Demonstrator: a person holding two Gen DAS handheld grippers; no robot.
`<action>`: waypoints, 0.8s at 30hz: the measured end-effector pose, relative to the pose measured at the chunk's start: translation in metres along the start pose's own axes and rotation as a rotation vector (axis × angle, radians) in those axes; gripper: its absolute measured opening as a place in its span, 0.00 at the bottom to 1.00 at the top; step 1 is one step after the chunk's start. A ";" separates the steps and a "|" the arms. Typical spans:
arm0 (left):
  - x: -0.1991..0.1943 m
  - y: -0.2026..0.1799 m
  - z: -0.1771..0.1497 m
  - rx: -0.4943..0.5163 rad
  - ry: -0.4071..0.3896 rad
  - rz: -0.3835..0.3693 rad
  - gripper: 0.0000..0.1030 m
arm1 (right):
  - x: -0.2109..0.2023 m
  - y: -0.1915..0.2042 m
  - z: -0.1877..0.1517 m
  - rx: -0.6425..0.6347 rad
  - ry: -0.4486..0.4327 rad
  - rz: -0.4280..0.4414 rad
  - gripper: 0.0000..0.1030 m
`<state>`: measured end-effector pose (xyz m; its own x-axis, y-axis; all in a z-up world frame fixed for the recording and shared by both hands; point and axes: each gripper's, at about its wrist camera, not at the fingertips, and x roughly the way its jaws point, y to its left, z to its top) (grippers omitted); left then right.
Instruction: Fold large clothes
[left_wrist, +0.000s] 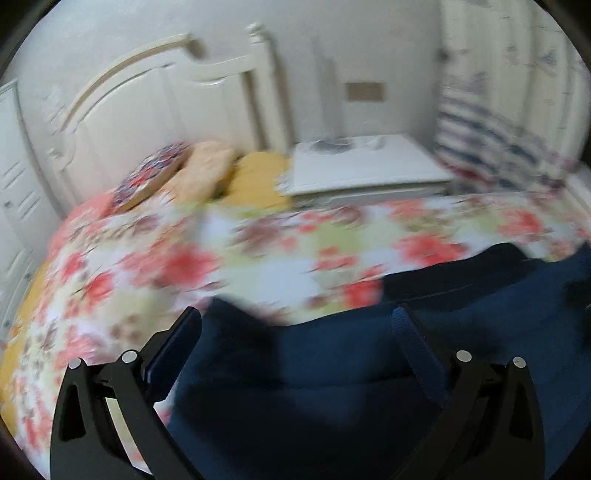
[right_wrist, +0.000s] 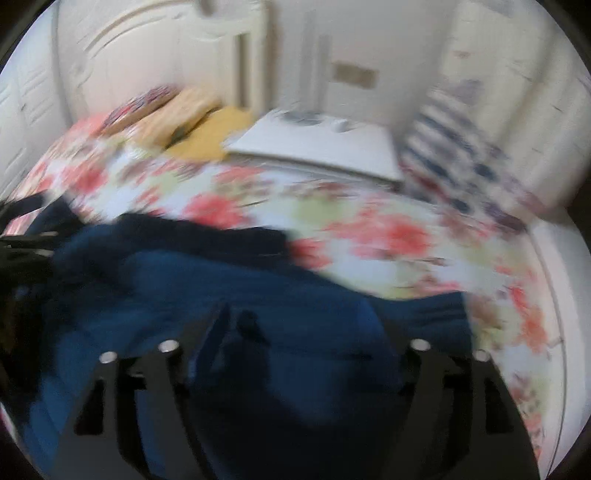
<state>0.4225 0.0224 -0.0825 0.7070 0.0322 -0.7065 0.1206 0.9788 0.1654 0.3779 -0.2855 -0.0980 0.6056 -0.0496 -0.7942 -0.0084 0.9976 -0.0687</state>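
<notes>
While both views are smeared by motion, the navy garment (left_wrist: 332, 369) reads clearly enough: a dark blue spread of cloth lying on the floral bedspread (left_wrist: 184, 258) at the near side of the bed, well apart from the pillows (left_wrist: 207, 166) at the headboard (left_wrist: 147, 85).

The step in hand appears to be setting a fold down and letting go. To do it well, each edge should be laid flat on the layer beneath before the fingers draw back, and they should withdraw along the cloth rather than lift, so the fold is not dragged open.

The left gripper (left_wrist: 299, 325) stands wide, its fingers straddling the garment's far edge; cloth lies between them, yet neither pad visibly presses on it. The right gripper (right_wrist: 306, 332) is likewise spread, with blue fabric bunched between and under its fingers and no pinch to be seen. In the right wrist view the garment runs off to the left, where a darker fold (right_wrist: 207, 236) lies across its far edge.
</notes>
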 end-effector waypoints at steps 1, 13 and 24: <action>0.013 0.010 -0.006 -0.006 0.053 -0.024 0.96 | 0.012 -0.017 -0.007 0.036 0.042 0.016 0.73; 0.038 0.043 -0.023 -0.136 0.128 -0.049 0.96 | 0.012 -0.063 -0.029 0.195 0.007 0.093 0.72; -0.003 0.029 -0.012 -0.139 0.014 -0.004 0.95 | -0.023 -0.042 -0.021 0.200 -0.061 0.052 0.71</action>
<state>0.4153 0.0532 -0.0834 0.6966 0.0298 -0.7169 0.0252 0.9975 0.0660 0.3476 -0.3268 -0.0896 0.6559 -0.0012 -0.7548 0.1140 0.9887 0.0974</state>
